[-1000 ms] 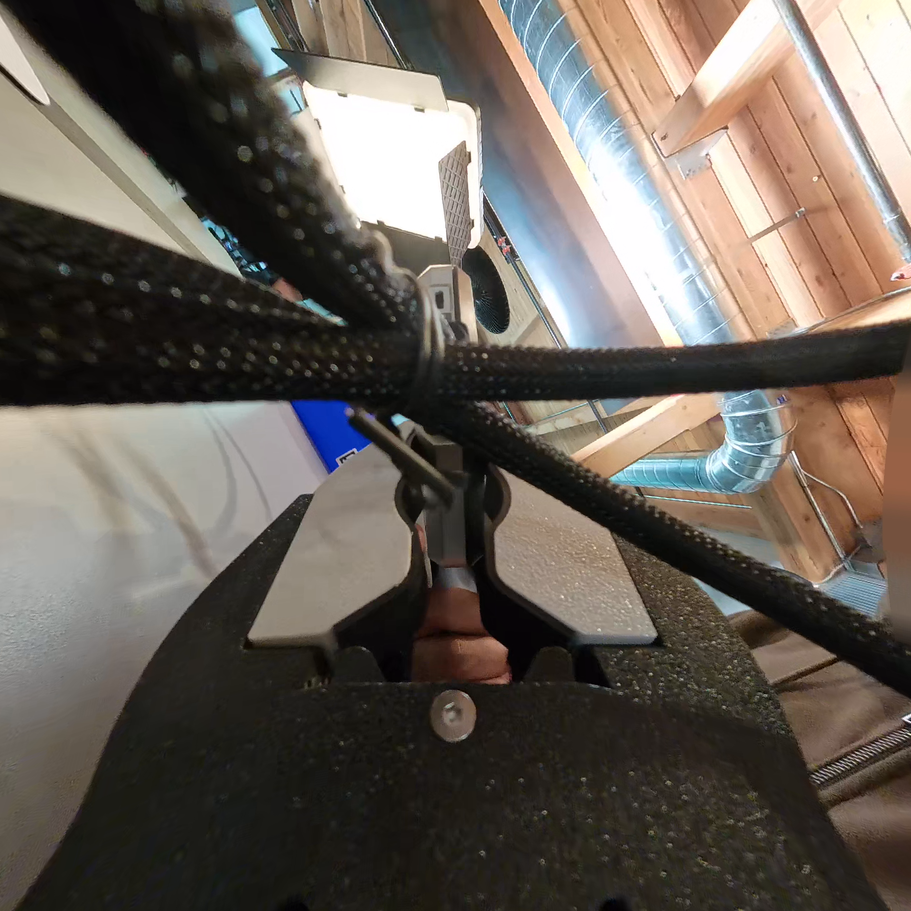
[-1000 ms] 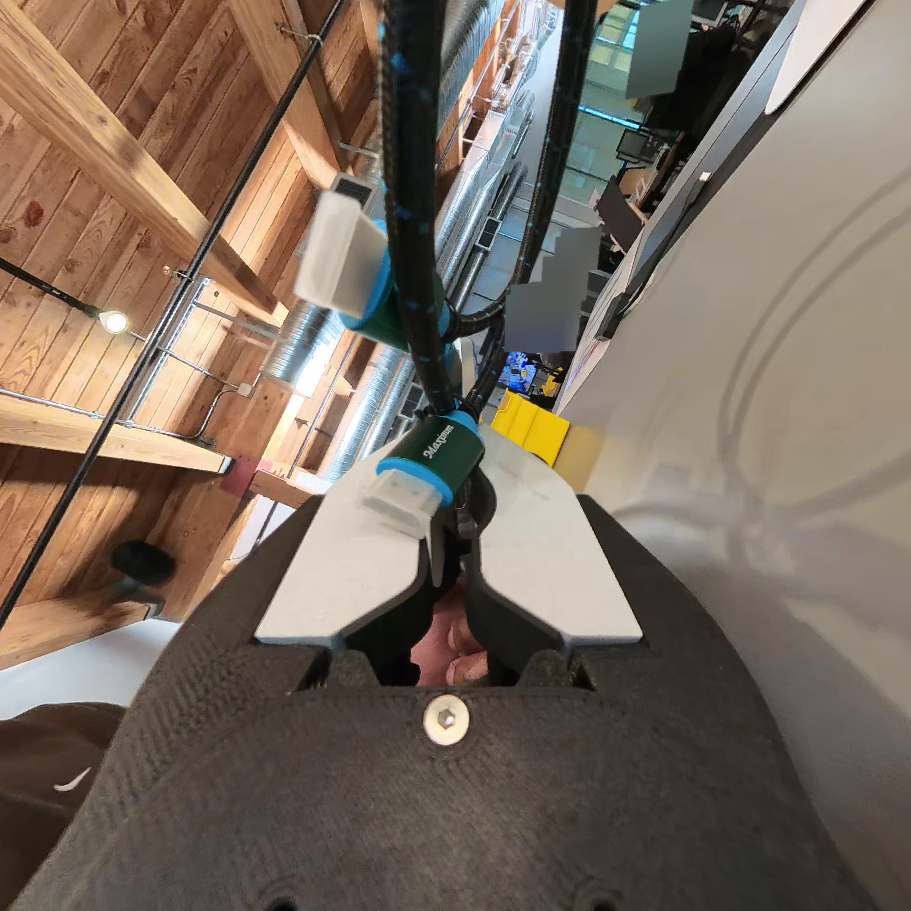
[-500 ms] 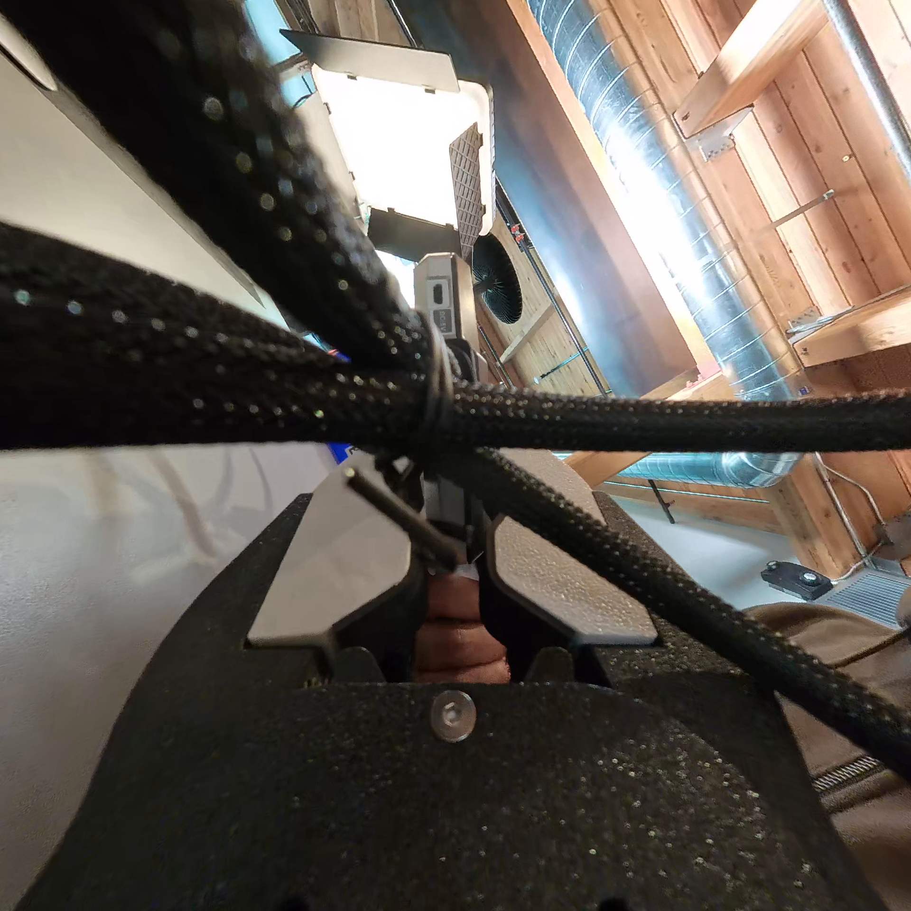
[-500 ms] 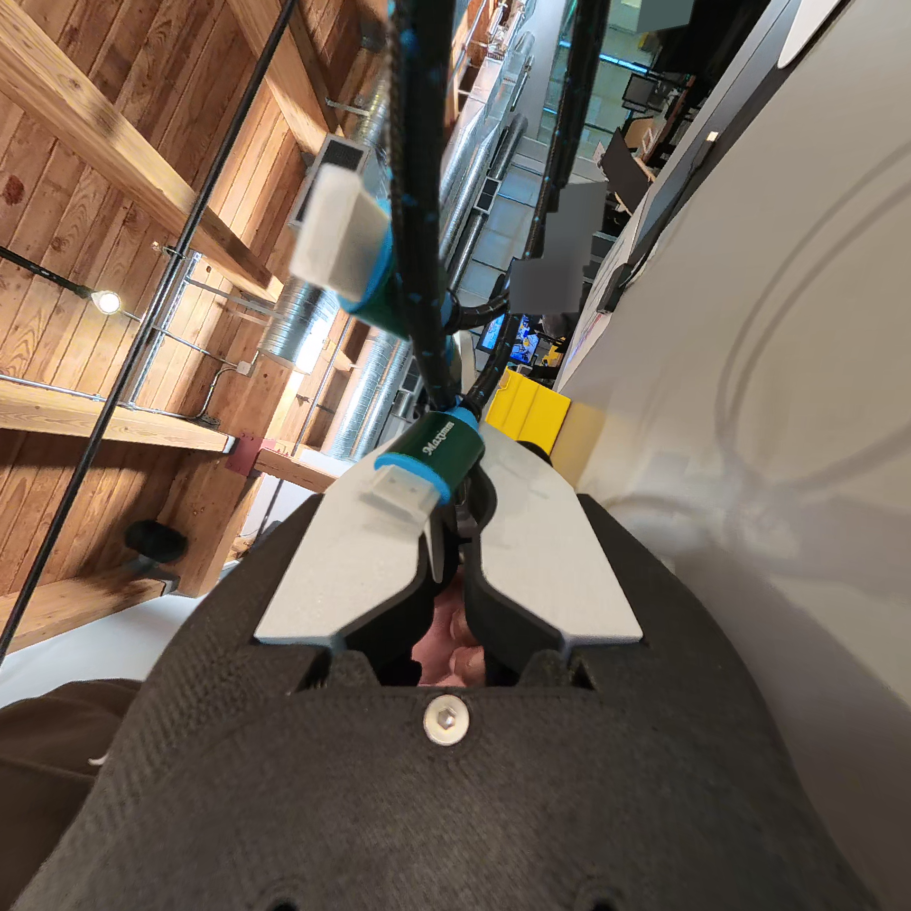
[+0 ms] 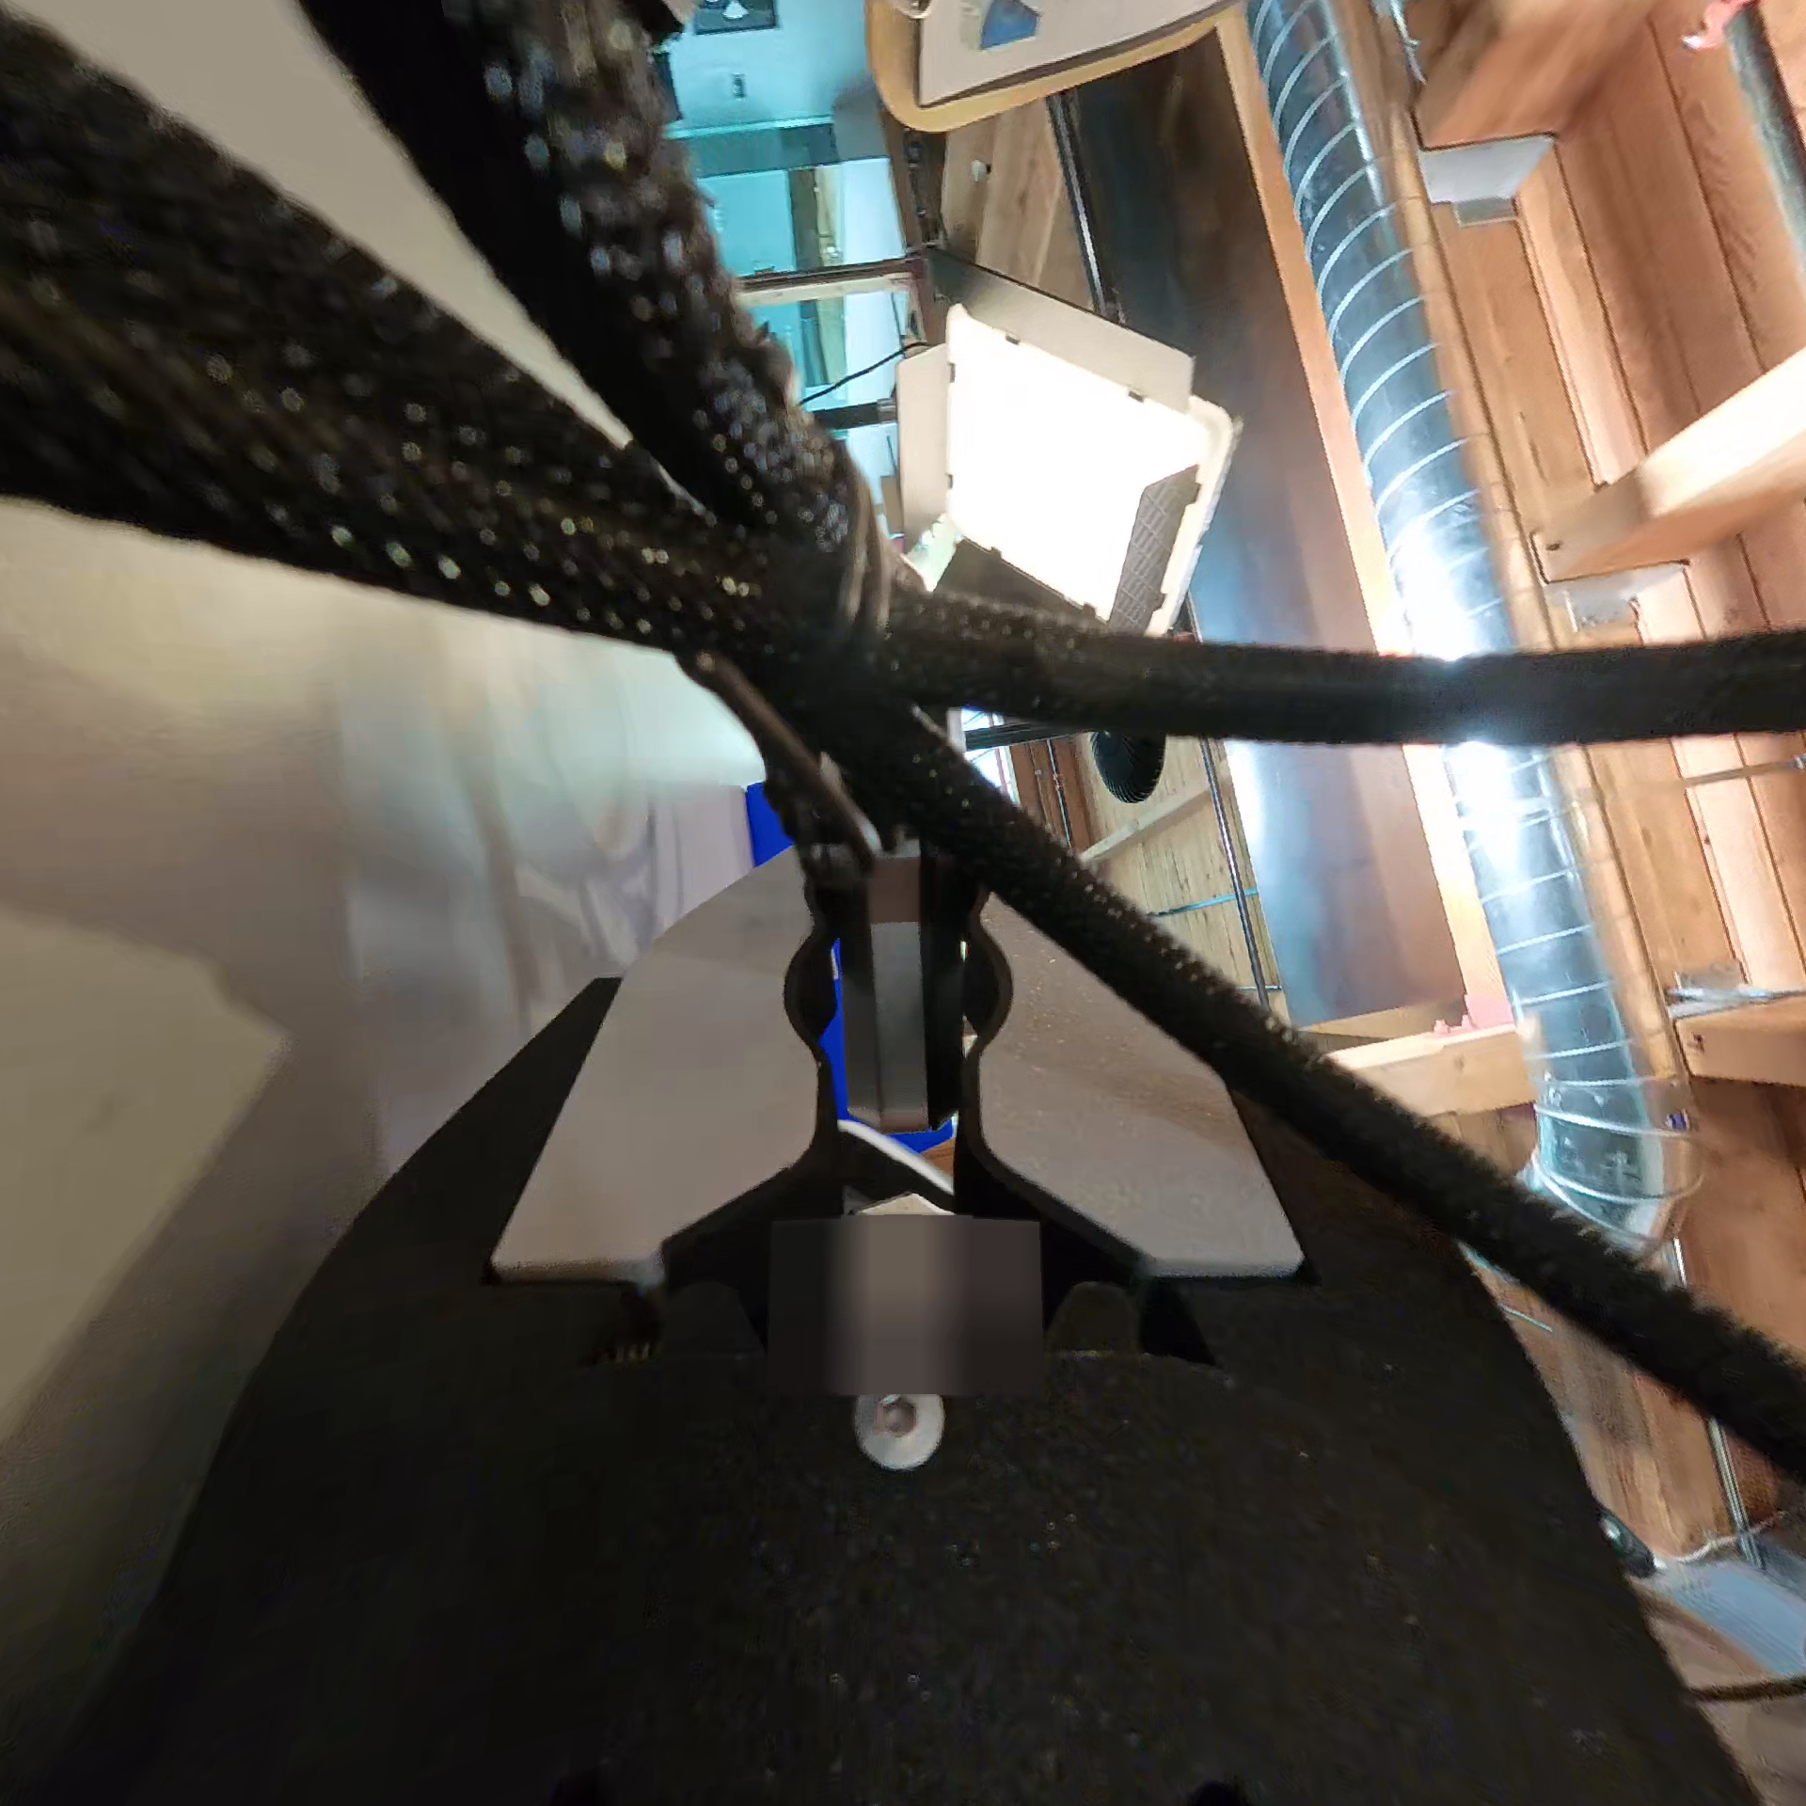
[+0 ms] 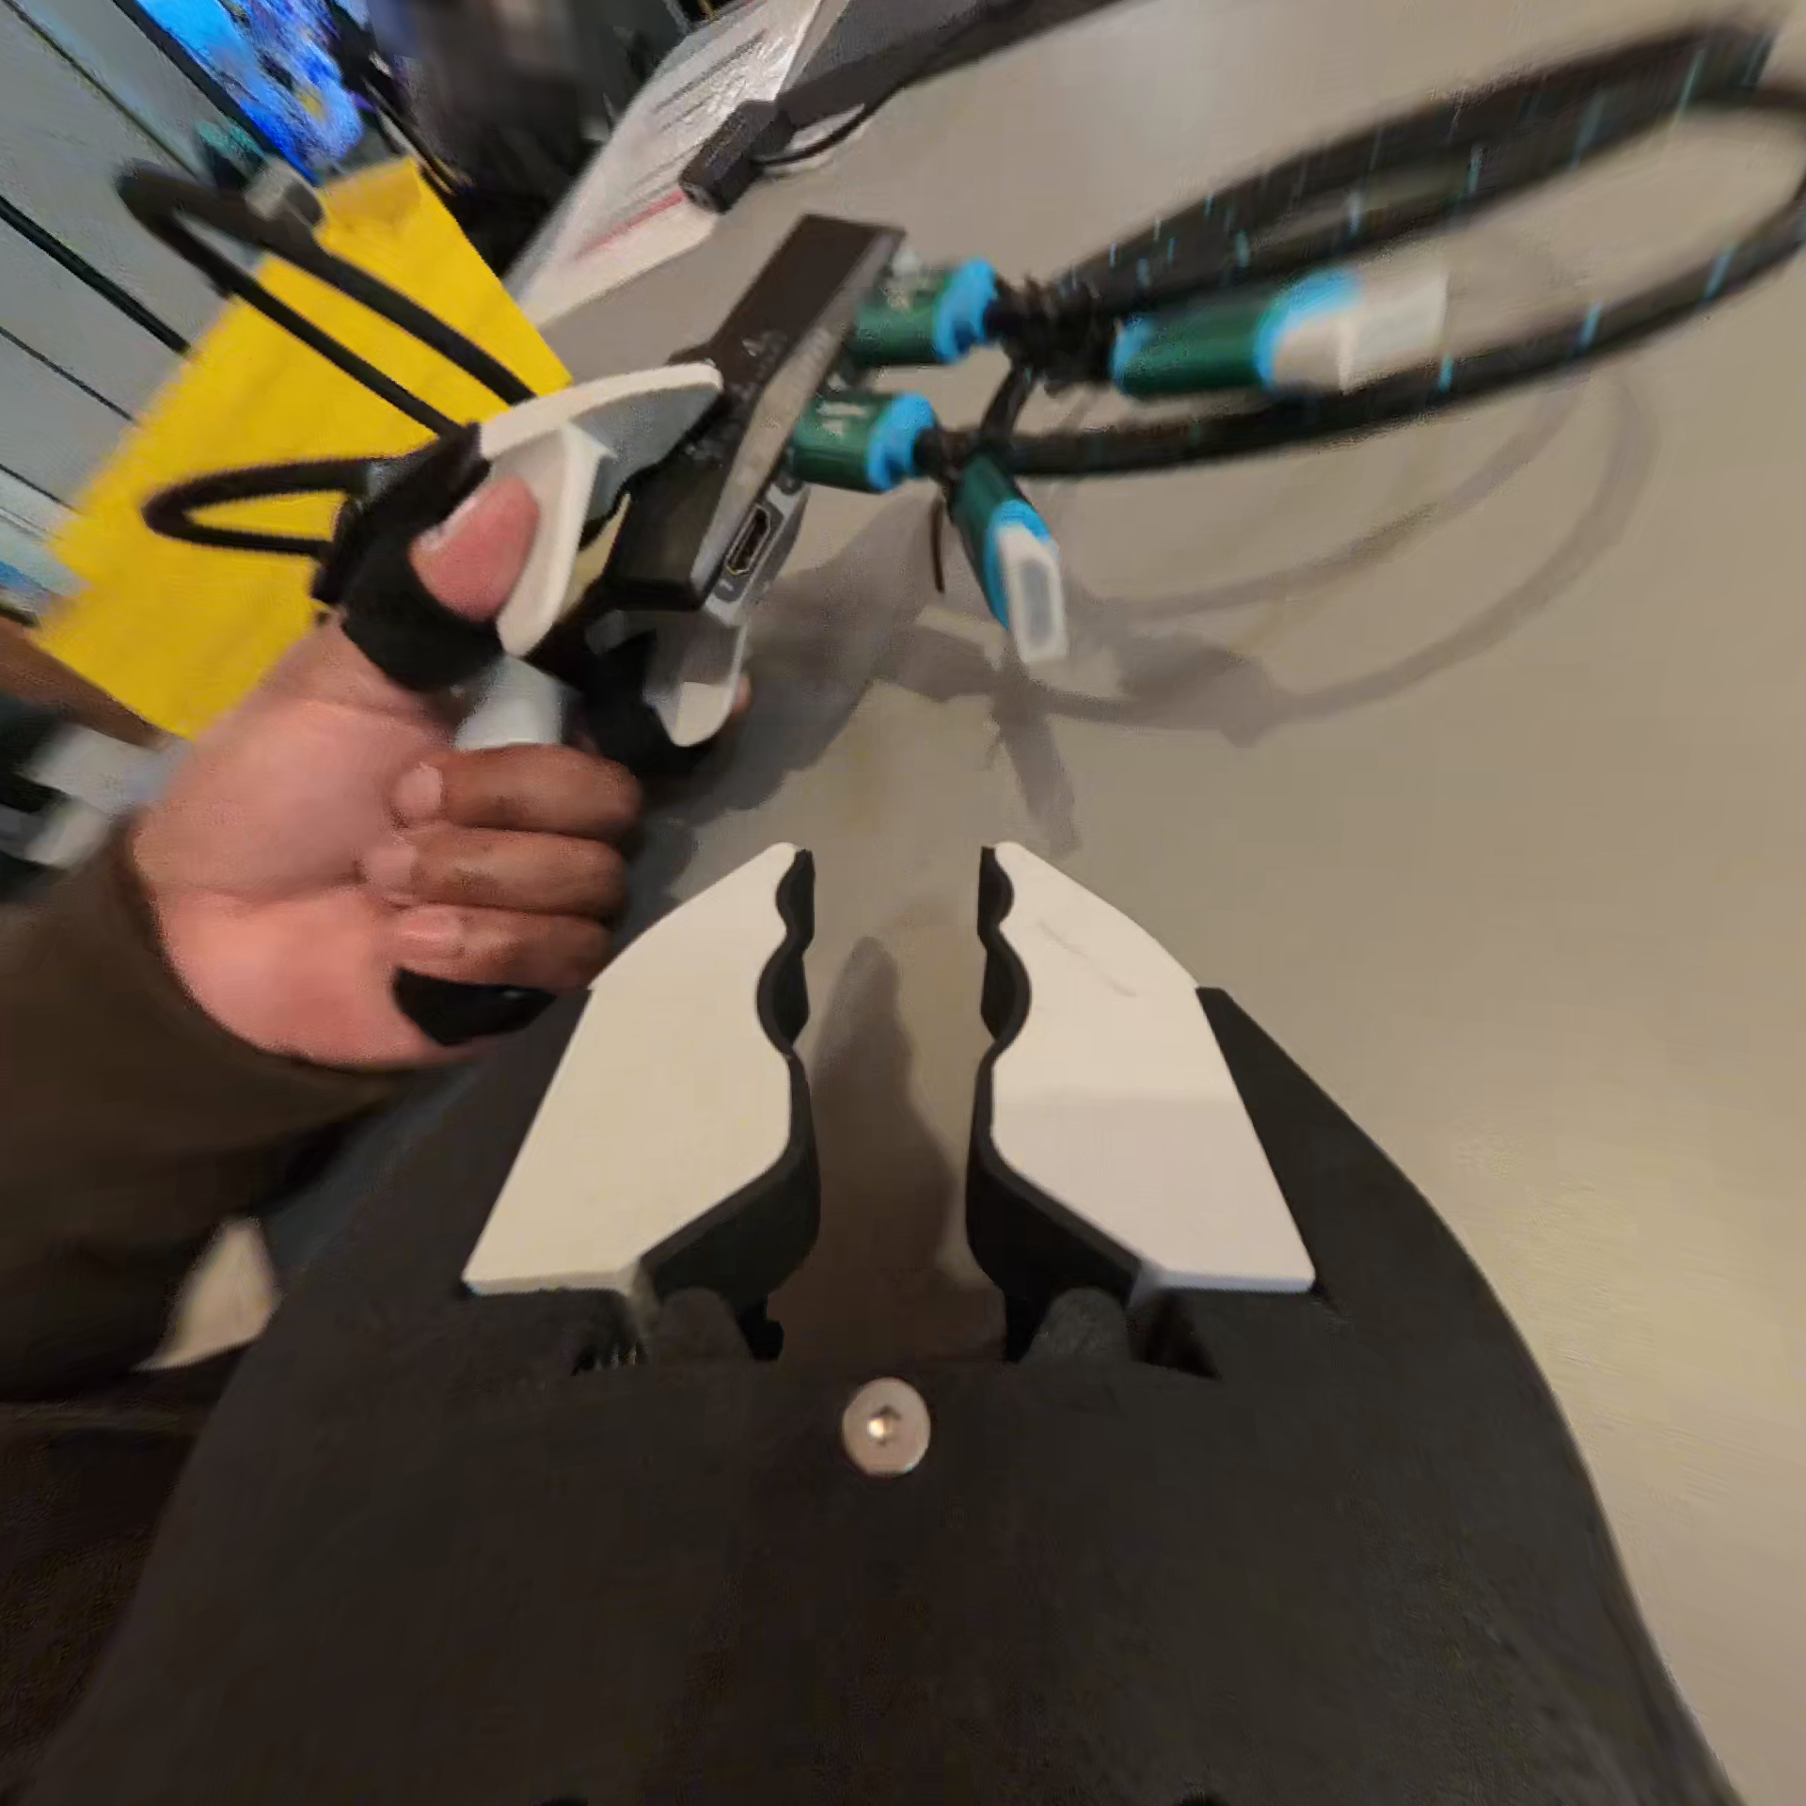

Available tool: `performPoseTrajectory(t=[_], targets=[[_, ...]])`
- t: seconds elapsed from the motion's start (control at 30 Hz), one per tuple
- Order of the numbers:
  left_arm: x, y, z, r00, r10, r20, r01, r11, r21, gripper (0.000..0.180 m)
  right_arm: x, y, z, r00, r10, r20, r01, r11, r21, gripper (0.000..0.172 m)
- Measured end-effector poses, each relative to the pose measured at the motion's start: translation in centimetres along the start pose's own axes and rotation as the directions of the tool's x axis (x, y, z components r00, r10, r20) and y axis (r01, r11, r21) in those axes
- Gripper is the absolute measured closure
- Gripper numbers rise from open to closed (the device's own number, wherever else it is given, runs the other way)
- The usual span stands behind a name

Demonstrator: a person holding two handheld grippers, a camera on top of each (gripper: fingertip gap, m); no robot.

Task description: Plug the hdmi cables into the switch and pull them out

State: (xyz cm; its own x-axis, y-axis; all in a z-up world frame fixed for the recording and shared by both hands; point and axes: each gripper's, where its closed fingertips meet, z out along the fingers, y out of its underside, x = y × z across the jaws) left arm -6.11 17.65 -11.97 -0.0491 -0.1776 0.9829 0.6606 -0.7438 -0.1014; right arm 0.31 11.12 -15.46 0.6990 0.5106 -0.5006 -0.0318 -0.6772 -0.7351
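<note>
In the right wrist view my left gripper (image 6: 665, 547) holds the black HDMI switch (image 6: 772, 391) above the grey table (image 6: 1466, 977), its white fingers (image 6: 586, 440) pressed on the switch's end. Two green-and-blue HDMI plugs (image 6: 909, 313) sit in the switch's side. Two loose plugs with white caps (image 6: 1016, 547) hang from the black braided cable loop (image 6: 1466, 195). In the left wrist view my left gripper (image 5: 889, 880) is shut on the switch's thin grey body (image 5: 884, 997), and black braided cables (image 5: 1270, 674) cross in front. My right gripper (image 6: 894, 860) is open and empty above the table.
A person's hand (image 6: 391, 860) holds the left gripper's handle. A yellow bin (image 6: 274, 440) stands behind it at the left. A bright light panel (image 5: 1065, 469) and a metal duct (image 5: 1466, 586) show overhead in the left wrist view. The gap from one gripper's tips to the other's is roughly 10 centimeters.
My right gripper was shut by a green plug on the cable; now it is open and empty and points down at the table. The left wrist view has swung, with the switch still in the grasp.
</note>
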Motion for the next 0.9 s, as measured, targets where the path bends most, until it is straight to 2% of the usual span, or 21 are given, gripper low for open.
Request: performPoseTrajectory(t=[0.07,0.17,0.23,0.33,0.5,0.6,0.67,0.77,0.9], targets=[[-0.6,0.4,0.2,0.999,-0.020,0.036,0.020,1.000,-0.011,0.159,0.9,-0.9,-0.9,0.949,-0.263,-0.176,0.270,0.963,0.019,0.141],[-2.0,1.5,0.8,0.991,-0.034,0.129,0.042,0.997,-0.064,0.155,1.3,-2.1,-1.1,0.742,-0.568,-0.356,0.589,0.806,-0.057,0.142],[-2.6,2.3,1.1,0.982,0.019,0.190,0.008,0.991,-0.137,0.147,1.4,-2.1,-0.5,0.658,-0.646,-0.388,0.660,0.742,-0.116,0.141],[-2.6,3.4,1.3,0.964,0.129,0.233,-0.066,0.963,-0.262,0.125,1.4,-2.2,0.6,0.616,-0.690,-0.380,0.694,0.704,-0.154,0.141],[-2.6,4.9,0.3,0.905,0.317,0.285,-0.172,0.882,-0.438,0.095,2.8,-2.3,2.9,0.474,-0.796,-0.377,0.747,0.590,-0.305,0.136],[-2.2,5.7,-1.0,0.901,0.336,0.274,-0.167,0.852,-0.495,0.090,3.1,-2.2,3.8,0.472,-0.805,-0.358,0.738,0.583,-0.339,0.137],[-1.6,6.2,-2.0,0.925,0.290,0.248,-0.132,0.854,-0.504,0.092,3.5,-2.2,4.0,0.504,-0.782,-0.366,0.709,0.617,-0.343,0.147],[-0.6,7.6,-3.8,0.962,0.197,0.189,-0.073,0.853,-0.518,0.104,4.0,-2.6,4.2,0.534,-0.751,-0.389,0.682,0.654,-0.328,0.149],[0.9,10.7,-7.4,0.986,0.134,0.102,-0.046,0.800,-0.598,0.113,4.5,-2.9,4.3,0.566,-0.726,-0.392,0.658,0.684,-0.316,0.147]])
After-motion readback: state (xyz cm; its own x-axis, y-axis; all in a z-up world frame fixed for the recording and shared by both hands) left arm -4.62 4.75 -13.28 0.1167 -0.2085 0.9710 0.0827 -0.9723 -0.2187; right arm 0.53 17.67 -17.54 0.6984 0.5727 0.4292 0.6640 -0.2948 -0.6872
